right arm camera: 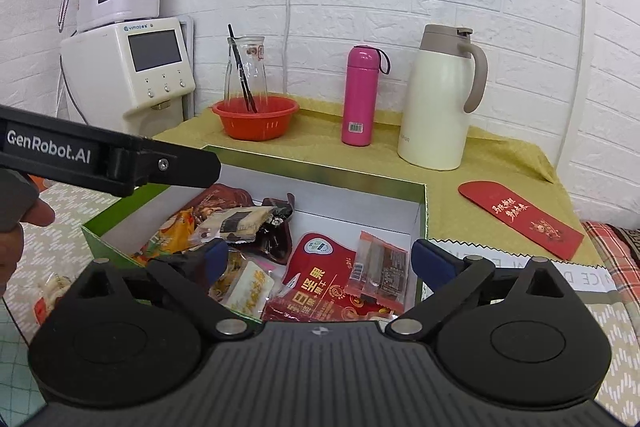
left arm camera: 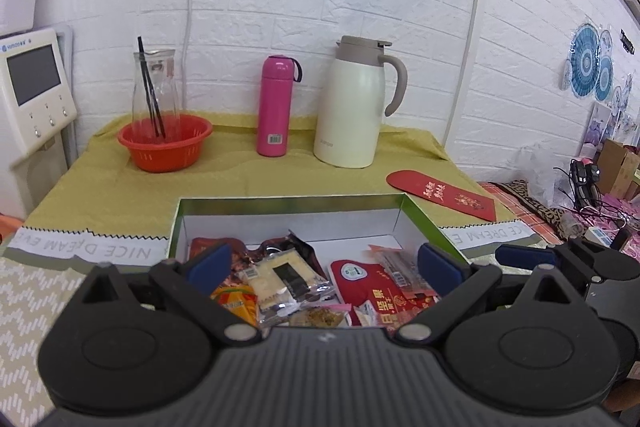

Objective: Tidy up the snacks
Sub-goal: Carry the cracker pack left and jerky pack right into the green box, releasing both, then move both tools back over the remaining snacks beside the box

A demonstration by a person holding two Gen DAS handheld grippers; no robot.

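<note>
The left gripper (left arm camera: 324, 261) and the right gripper (right arm camera: 316, 259) both have the jaws spread wide, with nothing between the pads. Just below them the snacks (right arm camera: 312, 271) lie inside the green box (right arm camera: 424, 211). Beside the box lies a red envelope (right arm camera: 520, 217). Farther, near the wall, stand an orange basket (left arm camera: 165, 143), a pink bottle (left arm camera: 274, 107) and a white jug (left arm camera: 352, 107).

Assorted snack packets (right arm camera: 316, 279) lie jumbled inside the open green box (right arm camera: 320, 169).
</note>
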